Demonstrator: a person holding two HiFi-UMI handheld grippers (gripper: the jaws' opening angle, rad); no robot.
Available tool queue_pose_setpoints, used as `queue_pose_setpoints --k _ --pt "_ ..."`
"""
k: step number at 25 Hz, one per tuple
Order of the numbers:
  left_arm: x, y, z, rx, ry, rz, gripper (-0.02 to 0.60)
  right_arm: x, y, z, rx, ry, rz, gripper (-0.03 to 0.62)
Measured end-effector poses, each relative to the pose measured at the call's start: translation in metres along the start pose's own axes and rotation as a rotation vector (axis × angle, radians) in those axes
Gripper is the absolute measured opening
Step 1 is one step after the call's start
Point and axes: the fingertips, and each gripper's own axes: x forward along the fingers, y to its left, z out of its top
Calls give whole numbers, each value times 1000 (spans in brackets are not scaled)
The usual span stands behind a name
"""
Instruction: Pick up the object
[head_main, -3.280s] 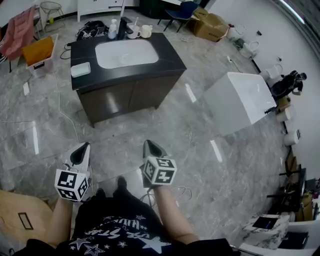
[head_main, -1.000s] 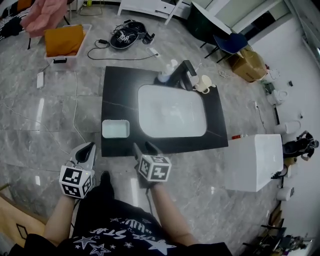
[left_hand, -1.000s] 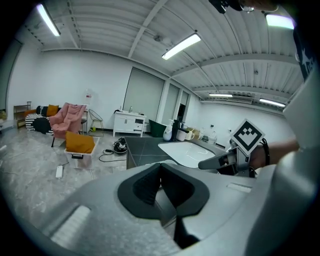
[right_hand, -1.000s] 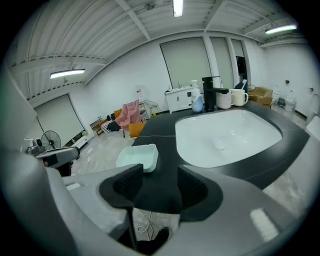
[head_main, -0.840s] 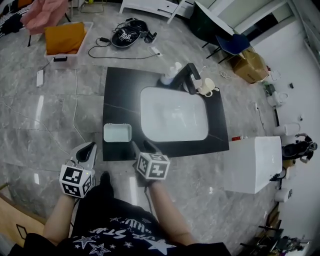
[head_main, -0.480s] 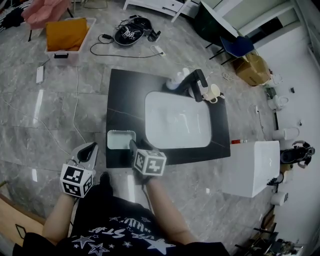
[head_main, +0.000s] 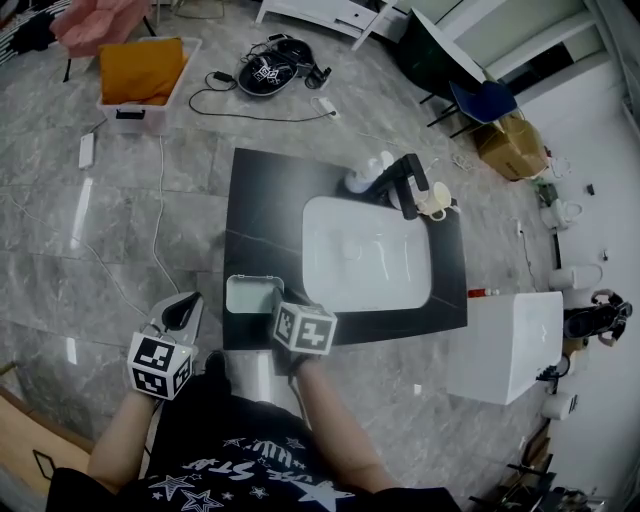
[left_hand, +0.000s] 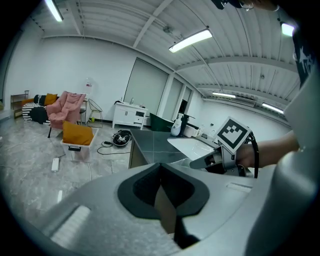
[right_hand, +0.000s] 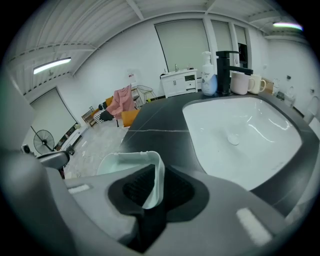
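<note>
A pale green tray (head_main: 250, 292) lies at the near left corner of the black sink counter (head_main: 262, 210). My right gripper (head_main: 284, 316) reaches over the counter's front edge onto the tray's near right corner. In the right gripper view the tray's (right_hand: 122, 162) thin wall stands between the pads of that gripper (right_hand: 152, 189); the jaws are closing and both pads look pressed against the wall. My left gripper (head_main: 183, 312) hangs left of the counter, over the floor, jaws together on nothing (left_hand: 161, 172).
A white basin (head_main: 365, 255) fills the counter's middle, with a black tap (head_main: 407, 182), a soap bottle (head_main: 362, 178) and mugs (head_main: 436, 203) behind it. A white block (head_main: 510, 345) stands to the right. A bin with an orange cushion (head_main: 140, 70) and cables (head_main: 270, 72) lie on the floor beyond.
The view has closed in on the counter. My right gripper has gone forward from below the counter's edge onto the tray's corner. The left gripper has kept its place.
</note>
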Motion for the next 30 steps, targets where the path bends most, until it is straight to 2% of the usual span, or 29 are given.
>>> queue_pose_setpoints --k 2,16,23,30 --pt "-1 2 0 2 4 2 9 1 -1 0 1 6 -18 32" --pt "-9 -6 -5 12 12 -8 9 -17 -4 0 39 -29 -24 11" --pt "-29 -30 -9 27 11 -2 9 -54 -9 -7 45 -69 -6 11" --pt "-48 -71 -18 53 9 -21 9 -98 -21 -28 50 -107 5 11"
